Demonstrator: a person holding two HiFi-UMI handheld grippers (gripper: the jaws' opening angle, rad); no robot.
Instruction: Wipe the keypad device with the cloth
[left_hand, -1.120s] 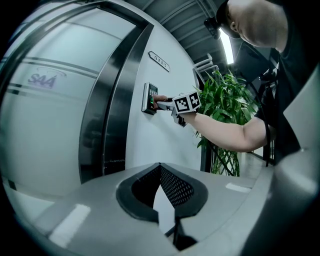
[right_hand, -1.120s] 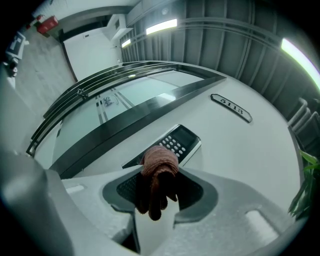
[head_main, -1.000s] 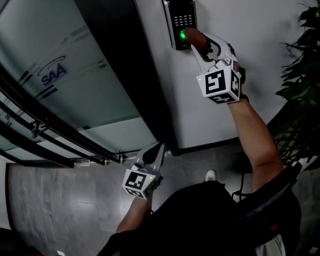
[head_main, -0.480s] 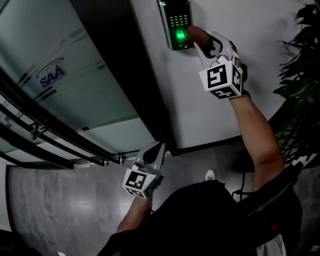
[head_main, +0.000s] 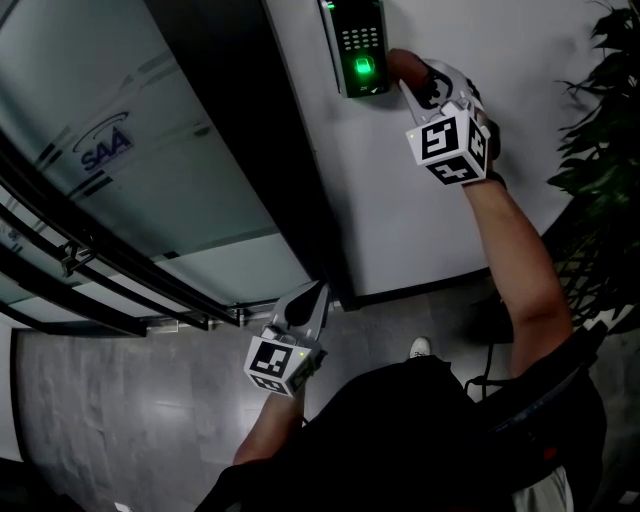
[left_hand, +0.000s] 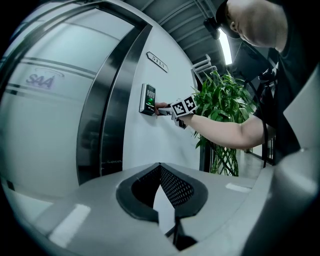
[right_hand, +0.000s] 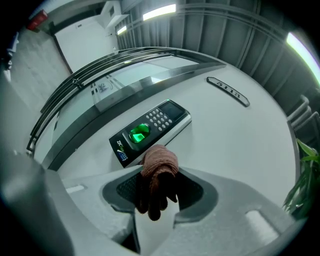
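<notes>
Gripping the cloth (right_hand: 159, 161), right tool (right_hand: 159, 181) seemingly touches the keypad device (right_hand: 150, 131)

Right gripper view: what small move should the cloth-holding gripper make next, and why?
Probably slide the right gripper so the cloth sweeps onto the keypad device, over its green-lit sensor toward the number keys. The cloth, clamped in the jaws, sits at the device's edge beside the sensor, leaving the face uncovered.
</notes>
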